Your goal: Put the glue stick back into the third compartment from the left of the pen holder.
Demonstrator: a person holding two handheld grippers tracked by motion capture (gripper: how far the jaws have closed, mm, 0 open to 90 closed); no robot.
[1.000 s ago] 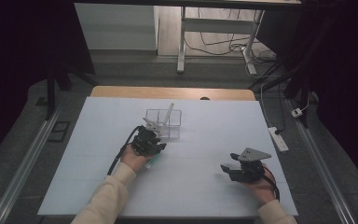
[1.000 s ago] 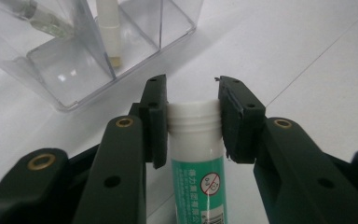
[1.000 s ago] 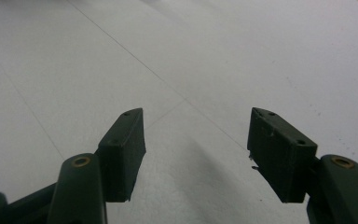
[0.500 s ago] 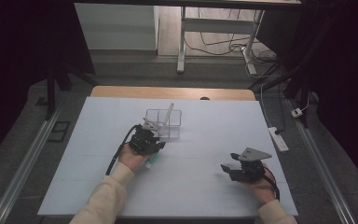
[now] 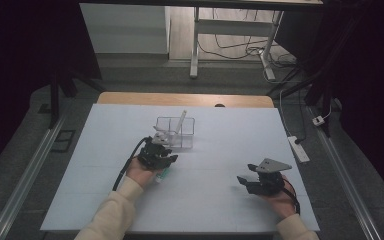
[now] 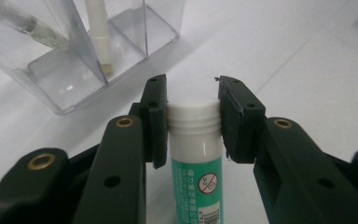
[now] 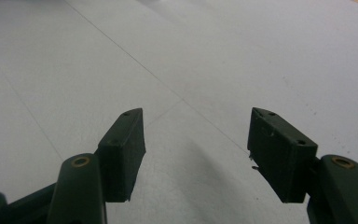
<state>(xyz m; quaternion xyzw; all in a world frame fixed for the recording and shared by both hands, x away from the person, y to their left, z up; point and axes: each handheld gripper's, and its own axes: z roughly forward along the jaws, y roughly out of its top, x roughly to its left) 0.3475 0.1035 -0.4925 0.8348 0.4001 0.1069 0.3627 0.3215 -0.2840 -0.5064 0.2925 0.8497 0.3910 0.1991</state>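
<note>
Pale blue board is covering the bench (image 5: 105, 200) in the high view, and the left tool (image 5: 159, 154) is sitting just in front of a clear plastic organizer (image 5: 176, 132), on the person's side of it. A green-and-white glue stick (image 5: 164, 174) is sticking out behind that tool toward the person, so its long axis is running roughly from the person toward the organizer. The right tool (image 5: 252, 184) is resting well apart, low at the right, making the left hand the nearer one to the organizer by far.

In the left gripper view, the left tool (image 6: 192, 112) is gripping the glue stick (image 6: 196, 158) with both pads pressing on its white ribbed cap end, about a third open. The stick is lying straight along the tool's axis, cap forward. The organizer (image 6: 121, 56) is standing ahead and to the left, 2 of its compartments each holding a white pen-like item; I judge the coming move to be a lift and tilt into a compartment.

In the right gripper view, the right tool (image 7: 196, 149) is standing wide open and holding nothing, with bare bench (image 7: 214, 56) beneath.
</note>
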